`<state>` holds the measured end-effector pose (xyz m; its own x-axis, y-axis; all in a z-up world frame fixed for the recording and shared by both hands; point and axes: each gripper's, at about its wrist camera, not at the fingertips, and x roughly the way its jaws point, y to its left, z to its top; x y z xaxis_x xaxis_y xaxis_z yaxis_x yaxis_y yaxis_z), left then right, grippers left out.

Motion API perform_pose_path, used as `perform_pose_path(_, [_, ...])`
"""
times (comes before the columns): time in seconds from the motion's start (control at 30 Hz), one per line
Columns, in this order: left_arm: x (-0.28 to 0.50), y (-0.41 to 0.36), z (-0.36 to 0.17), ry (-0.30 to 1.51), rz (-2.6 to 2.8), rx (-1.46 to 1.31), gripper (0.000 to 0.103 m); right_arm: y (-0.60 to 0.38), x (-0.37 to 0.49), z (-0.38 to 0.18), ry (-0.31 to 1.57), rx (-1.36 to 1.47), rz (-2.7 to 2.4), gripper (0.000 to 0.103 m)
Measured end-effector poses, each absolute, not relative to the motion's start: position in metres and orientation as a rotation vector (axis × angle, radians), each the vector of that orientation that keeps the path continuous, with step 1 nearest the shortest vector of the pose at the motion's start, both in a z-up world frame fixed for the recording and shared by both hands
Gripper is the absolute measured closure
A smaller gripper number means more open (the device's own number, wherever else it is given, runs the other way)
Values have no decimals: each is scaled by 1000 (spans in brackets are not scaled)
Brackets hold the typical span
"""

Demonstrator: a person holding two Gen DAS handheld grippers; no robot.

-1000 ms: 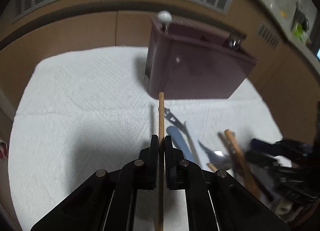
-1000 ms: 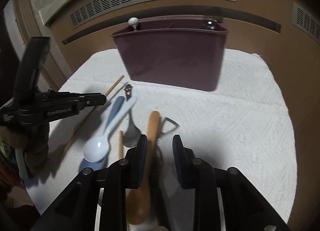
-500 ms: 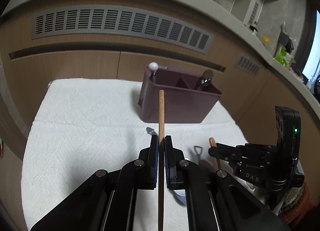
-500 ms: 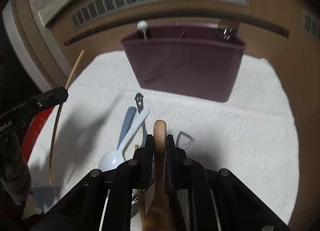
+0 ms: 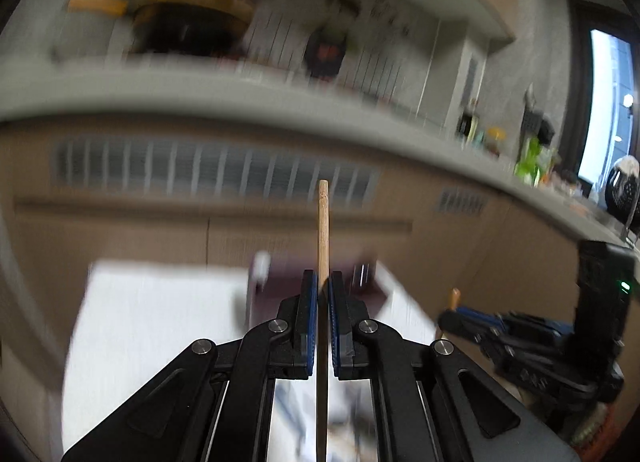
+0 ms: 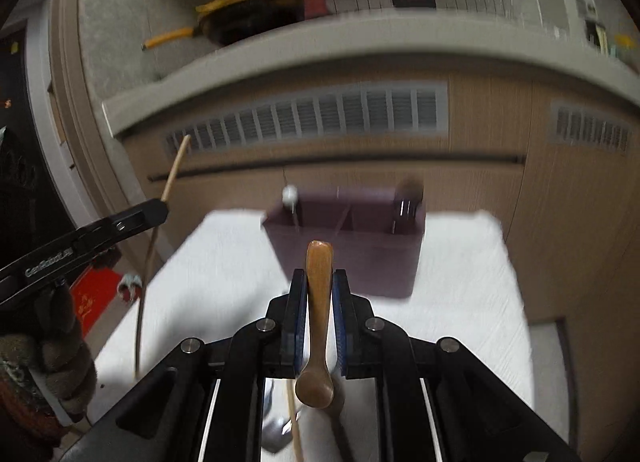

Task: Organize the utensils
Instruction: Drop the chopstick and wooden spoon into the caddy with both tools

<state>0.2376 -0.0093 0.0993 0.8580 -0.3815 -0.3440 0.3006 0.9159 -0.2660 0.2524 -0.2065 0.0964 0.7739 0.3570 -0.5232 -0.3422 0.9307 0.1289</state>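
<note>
My left gripper (image 5: 323, 282) is shut on a thin wooden chopstick (image 5: 322, 230) and holds it upright, high above the white towel (image 5: 160, 322). It also shows at the left of the right wrist view (image 6: 156, 212), with the chopstick (image 6: 176, 166) through it. My right gripper (image 6: 319, 278) is shut on a wooden spoon (image 6: 318, 302), handle forward, bowl hanging down. The maroon utensil holder (image 6: 352, 258) stands on the towel (image 6: 460, 282) ahead, holding a white-knobbed utensil (image 6: 289, 194) and a dark one (image 6: 406, 202). In the left wrist view the holder (image 5: 276, 290) is blurred and partly hidden behind my fingers.
A wooden cabinet front with grey vents (image 6: 320, 114) rises behind the towel, with a grey counter (image 5: 240, 98) above. Metal utensils and another chopstick (image 6: 294, 422) lie on the towel under my right gripper. The right gripper shows at the right of the left wrist view (image 5: 520, 338).
Both grippers have risen and tilted up, carrying the chopstick and the wooden spoon off the towel. The holder now looks smaller and farther below. The views are motion blurred.
</note>
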Motion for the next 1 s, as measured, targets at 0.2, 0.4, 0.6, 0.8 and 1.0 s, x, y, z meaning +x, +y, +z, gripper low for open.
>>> perform_pose_path(0.2, [304,-26,136,165,-339,-250,97,-212,301,164,388,-23,328,91])
perform_pose_path(0.4, [359,-45,101,106,-286,-272,97,-220,361,143,416,-6,300,91])
perform_pose_path(0.6, [404,-60,64,162,-259,-289,97,-216,391,99,477,-13,307,91])
perform_pose_path(0.8, [402,-66,26,226,-231,-254,97,-209,399,59,580,-22,331,91])
perform_pose_path(1.0, [385,-64,-2,375,-253,-239,97,-211,392,34,642,-8,324,91])
